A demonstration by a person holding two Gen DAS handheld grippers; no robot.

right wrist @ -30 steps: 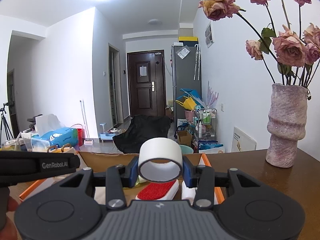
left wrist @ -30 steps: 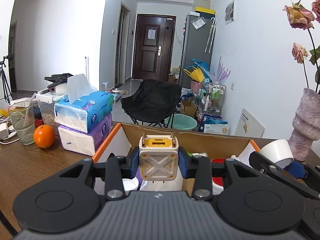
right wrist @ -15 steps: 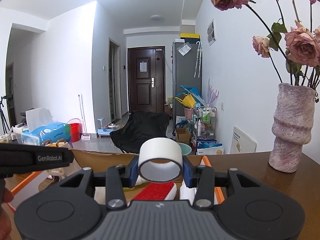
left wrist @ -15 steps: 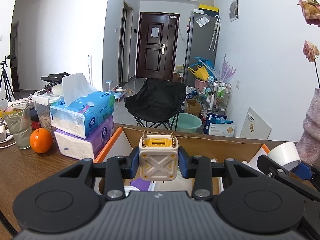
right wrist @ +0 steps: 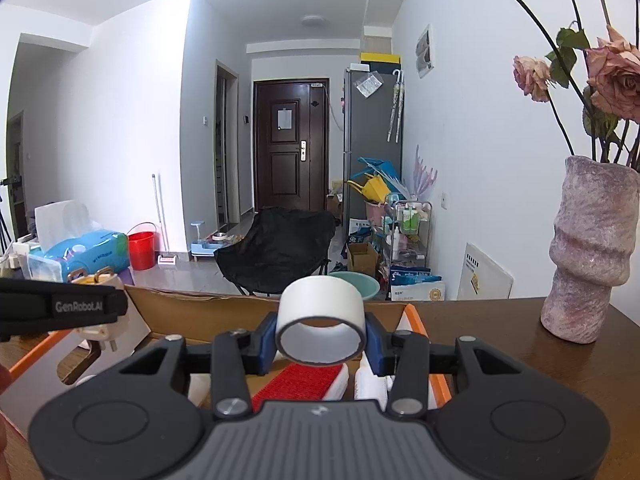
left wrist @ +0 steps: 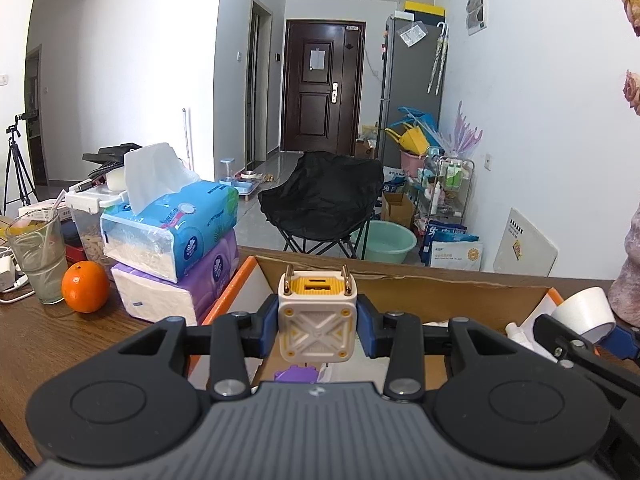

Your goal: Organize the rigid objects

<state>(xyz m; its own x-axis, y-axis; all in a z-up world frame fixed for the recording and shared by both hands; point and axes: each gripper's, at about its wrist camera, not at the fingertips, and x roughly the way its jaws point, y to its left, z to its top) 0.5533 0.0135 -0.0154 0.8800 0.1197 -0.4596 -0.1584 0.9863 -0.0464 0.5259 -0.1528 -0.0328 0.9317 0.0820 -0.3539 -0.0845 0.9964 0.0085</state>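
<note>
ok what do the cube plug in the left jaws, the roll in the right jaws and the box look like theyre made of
Cube plug: likely hard moulded plastic, matte cream with a yellow top, crisp raised X ribs; two brass-coloured metal prongs.
Tape roll: probably paper-like tape, matte white, no shine.
Box: brown cardboard with a raw, slightly ragged edge; orange outer face.

On the brown wooden table (left wrist: pixel 60 344), at nine o'clock in the left wrist view, a blue plastic-wrapped tissue pack (left wrist: pixel 176 226) lies stacked on a purple one (left wrist: pixel 180 292), with a round orange fruit (left wrist: pixel 85 287) just beside the lower pack and a clear drinking glass (left wrist: pixel 38 254) next to the fruit. A mottled pink ceramic vase (right wrist: pixel 592 246) holding dried pink roses (right wrist: pixel 612 70) stands at three o'clock in the right wrist view. Beyond the table edge, at twelve o'clock, a black folding fabric chair (left wrist: pixel 324 196) sits on the floor before a dark brown panelled door (left wrist: pixel 320 88), a pale green plastic basin (left wrist: pixel 384 240) beside it.
</note>
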